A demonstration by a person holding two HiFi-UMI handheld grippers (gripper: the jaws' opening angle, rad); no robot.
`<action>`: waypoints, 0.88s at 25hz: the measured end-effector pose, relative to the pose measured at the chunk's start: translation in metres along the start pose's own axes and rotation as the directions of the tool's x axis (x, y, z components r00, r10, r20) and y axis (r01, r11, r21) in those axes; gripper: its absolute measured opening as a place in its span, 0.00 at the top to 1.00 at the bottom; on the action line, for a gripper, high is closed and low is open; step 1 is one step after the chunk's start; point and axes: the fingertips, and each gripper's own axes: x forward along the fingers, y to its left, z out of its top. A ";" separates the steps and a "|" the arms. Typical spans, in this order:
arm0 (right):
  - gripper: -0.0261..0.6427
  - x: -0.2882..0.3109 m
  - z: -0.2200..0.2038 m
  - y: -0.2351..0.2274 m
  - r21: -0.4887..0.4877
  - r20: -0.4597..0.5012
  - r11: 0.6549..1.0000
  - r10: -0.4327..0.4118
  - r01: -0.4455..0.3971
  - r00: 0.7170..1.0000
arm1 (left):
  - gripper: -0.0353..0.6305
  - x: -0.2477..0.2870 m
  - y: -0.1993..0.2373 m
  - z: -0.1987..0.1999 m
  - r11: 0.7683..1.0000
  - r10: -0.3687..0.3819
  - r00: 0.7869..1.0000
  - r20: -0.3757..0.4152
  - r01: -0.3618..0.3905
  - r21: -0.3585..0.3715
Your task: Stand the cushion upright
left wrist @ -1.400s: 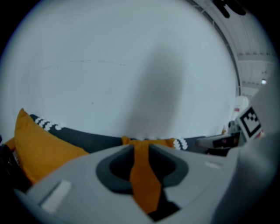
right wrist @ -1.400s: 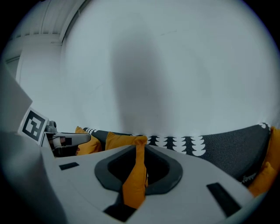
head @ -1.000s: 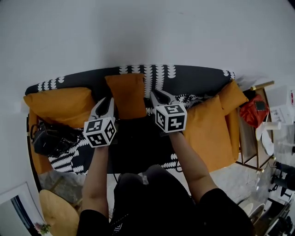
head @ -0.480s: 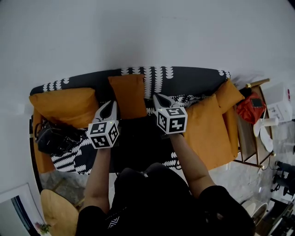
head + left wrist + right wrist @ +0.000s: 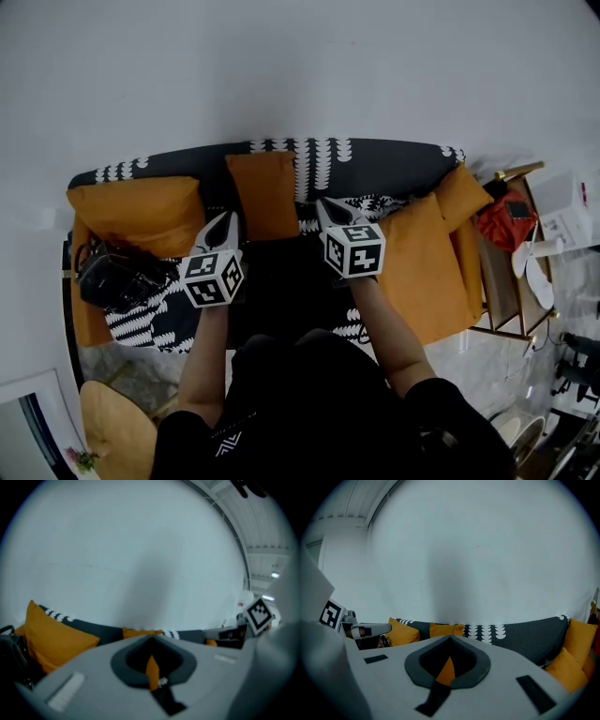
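Observation:
The small orange cushion [image 5: 265, 194] stands upright against the back of the black-and-white patterned sofa [image 5: 375, 167]. Its top also shows in the left gripper view as an orange cushion [image 5: 140, 633] and in the right gripper view as an orange cushion [image 5: 446, 630]. My left gripper [image 5: 228, 218] hovers just off its lower left edge, apart from it; its jaws have just been closing with nothing between them. My right gripper [image 5: 324, 203] hangs to the cushion's right, shut and empty. In their own views, the left gripper [image 5: 151, 639] and right gripper [image 5: 450, 639] show jaws meeting at the tip.
A large orange cushion [image 5: 139, 214] lies at the sofa's left end with a black bag [image 5: 114, 278] in front of it. More orange cushions [image 5: 427, 262] fill the right end. A side table [image 5: 514, 281] with a red item [image 5: 509, 223] stands to the right, a round wooden table [image 5: 117, 433] at lower left.
Both grippers have drawn back from the upright cushion toward the person and lifted a little. The cushion stays standing against the sofa back.

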 end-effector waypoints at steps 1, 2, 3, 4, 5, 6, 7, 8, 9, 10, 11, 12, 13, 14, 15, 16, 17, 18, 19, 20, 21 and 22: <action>0.97 -0.002 0.000 0.001 -0.001 0.000 1.000 0.001 -0.001 1.000 | 0.93 -0.003 0.000 0.000 1.000 0.003 1.000 0.001 -0.003 -0.001; 0.97 -0.005 0.000 0.002 0.000 0.000 1.000 0.002 -0.002 1.000 | 0.93 -0.006 0.000 0.001 1.000 0.006 1.000 0.004 -0.006 -0.004; 0.97 -0.006 -0.001 0.003 0.003 0.001 1.000 0.004 -0.004 1.000 | 0.93 -0.008 0.000 0.001 1.000 0.009 1.000 0.008 -0.009 -0.008; 0.97 -0.008 -0.001 0.004 0.007 0.001 1.000 0.008 -0.008 1.000 | 0.93 -0.010 0.001 0.002 1.000 0.012 1.000 0.012 -0.011 -0.012; 0.97 -0.009 -0.002 0.005 0.012 0.001 1.000 0.013 -0.013 1.000 | 0.93 -0.012 0.001 0.002 1.000 0.014 1.000 0.015 -0.014 -0.016; 0.97 -0.010 -0.004 0.007 0.016 -0.001 1.000 0.021 -0.021 1.000 | 0.93 -0.014 0.001 0.001 1.000 0.016 1.000 0.017 -0.016 -0.020; 0.97 -0.011 -0.005 0.009 0.016 -0.005 0.999 0.029 -0.029 1.000 | 0.93 -0.016 0.000 0.001 1.000 0.018 1.000 0.016 -0.017 -0.022; 0.97 -0.011 -0.006 0.011 0.013 -0.010 0.999 0.038 -0.037 0.999 | 0.93 -0.018 0.000 0.000 1.000 0.020 1.000 0.015 -0.019 -0.025; 0.97 -0.012 -0.007 0.013 0.008 -0.014 0.999 0.045 -0.044 0.999 | 0.93 -0.020 0.000 -0.002 0.999 0.022 1.000 0.013 -0.022 -0.027; 0.97 -0.013 -0.008 0.015 0.002 -0.019 0.999 0.050 -0.050 0.999 | 0.93 -0.022 0.000 -0.003 0.999 0.025 1.000 0.010 -0.024 -0.030; 0.97 -0.013 -0.009 0.016 -0.002 -0.023 0.999 0.053 -0.053 0.998 | 0.93 -0.024 0.000 -0.006 0.999 0.028 1.000 0.008 -0.028 -0.034; 0.97 -0.014 -0.011 0.017 -0.005 -0.026 0.998 0.055 -0.055 0.998 | 0.93 -0.026 0.000 -0.008 0.999 0.032 0.999 0.005 -0.032 -0.038; 0.97 -0.014 -0.012 0.017 -0.008 -0.029 0.998 0.056 -0.057 0.998 | 0.93 -0.028 0.001 -0.010 0.998 0.037 0.999 0.002 -0.037 -0.043; 0.97 -0.014 -0.012 0.016 -0.008 -0.031 0.998 0.058 -0.058 0.998 | 0.93 -0.028 0.001 -0.012 0.998 0.041 0.999 -0.001 -0.041 -0.048; 0.97 -0.014 -0.013 0.015 -0.007 -0.033 0.998 0.059 -0.060 0.998 | 0.93 -0.029 0.001 -0.013 0.998 0.045 0.999 -0.003 -0.045 -0.051; 0.97 -0.014 -0.013 0.014 -0.006 -0.035 0.998 0.061 -0.061 0.998 | 0.93 -0.029 0.001 -0.014 0.997 0.049 0.999 -0.005 -0.049 -0.053; 0.97 -0.014 -0.013 0.013 -0.005 -0.038 0.998 0.062 -0.062 0.997 | 0.93 -0.029 0.001 -0.014 0.997 0.053 0.999 -0.005 -0.053 -0.053; 0.97 -0.014 -0.014 0.012 -0.006 -0.041 0.998 0.063 -0.063 0.997 | 0.93 -0.030 0.001 -0.013 0.997 0.058 0.998 -0.004 -0.058 -0.054; 0.97 -0.014 -0.015 0.012 -0.006 -0.044 0.998 0.064 -0.064 0.997 | 0.93 -0.031 0.002 -0.013 0.997 0.062 0.998 -0.001 -0.062 -0.054; 0.97 -0.014 -0.016 0.012 -0.007 -0.047 0.998 0.065 -0.066 0.997 | 0.93 -0.032 0.002 -0.012 0.996 0.066 0.998 0.003 -0.066 -0.054; 0.97 -0.013 -0.017 0.012 -0.009 -0.050 0.998 0.066 -0.067 0.997 | 0.93 -0.033 0.003 -0.010 0.996 0.070 0.998 0.007 -0.069 -0.054; 0.97 -0.013 -0.018 0.013 -0.010 -0.053 0.998 0.067 -0.068 0.996 | 0.93 -0.034 0.003 -0.010 0.996 0.073 0.997 0.010 -0.072 -0.054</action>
